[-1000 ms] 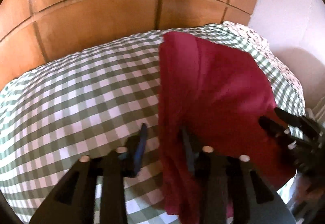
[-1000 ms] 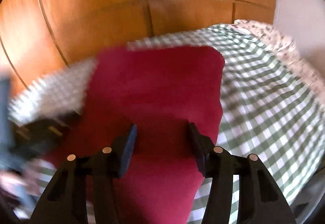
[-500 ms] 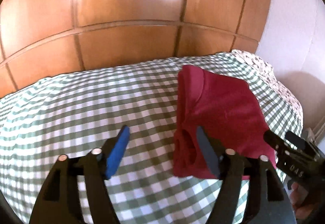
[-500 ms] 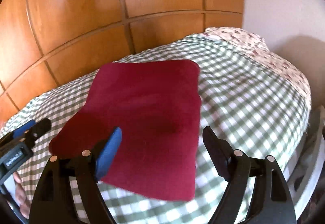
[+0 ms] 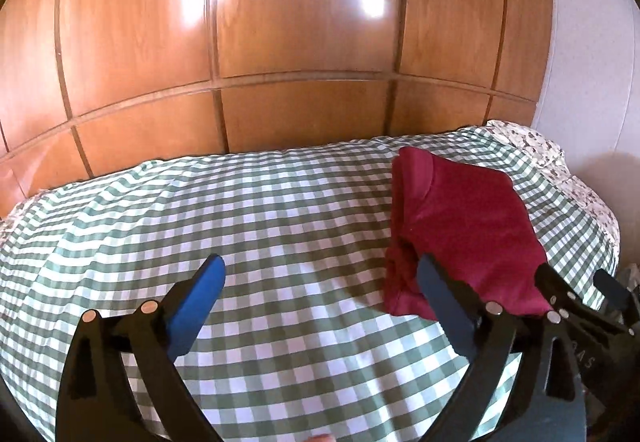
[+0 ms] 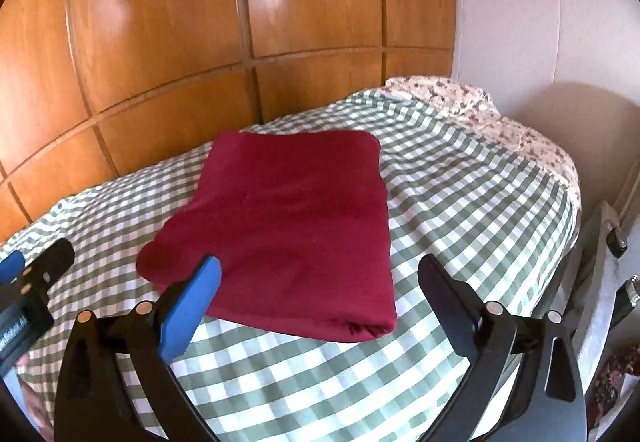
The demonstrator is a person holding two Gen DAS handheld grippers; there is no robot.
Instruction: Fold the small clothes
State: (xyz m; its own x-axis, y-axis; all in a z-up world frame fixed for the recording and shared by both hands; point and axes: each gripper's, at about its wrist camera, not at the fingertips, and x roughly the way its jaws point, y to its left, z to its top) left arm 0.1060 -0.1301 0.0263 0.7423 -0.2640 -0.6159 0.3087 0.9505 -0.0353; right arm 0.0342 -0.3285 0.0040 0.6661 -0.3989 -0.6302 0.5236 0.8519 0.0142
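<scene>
A dark red garment [image 5: 464,226] lies folded into a flat rectangle on the green-and-white checked bed cover [image 5: 240,226]. It also shows in the right wrist view [image 6: 292,226]. My left gripper [image 5: 322,300] is open and empty, held above the cover to the left of the garment's near edge. My right gripper [image 6: 320,296] is open and empty, held above and just short of the garment's near edge. The right gripper also shows at the right edge of the left wrist view [image 5: 584,302], and the left gripper at the left edge of the right wrist view [image 6: 32,274].
A wooden panelled wardrobe [image 5: 304,41] stands right behind the bed. A floral pillow [image 6: 480,113] lies at the right end by a white wall [image 6: 540,21]. The bed's right edge drops off beside a white frame [image 6: 600,282].
Both grippers have opened wide, let go of the garment and pulled back and up from it. The garment now lies flat and folded on the cover.
</scene>
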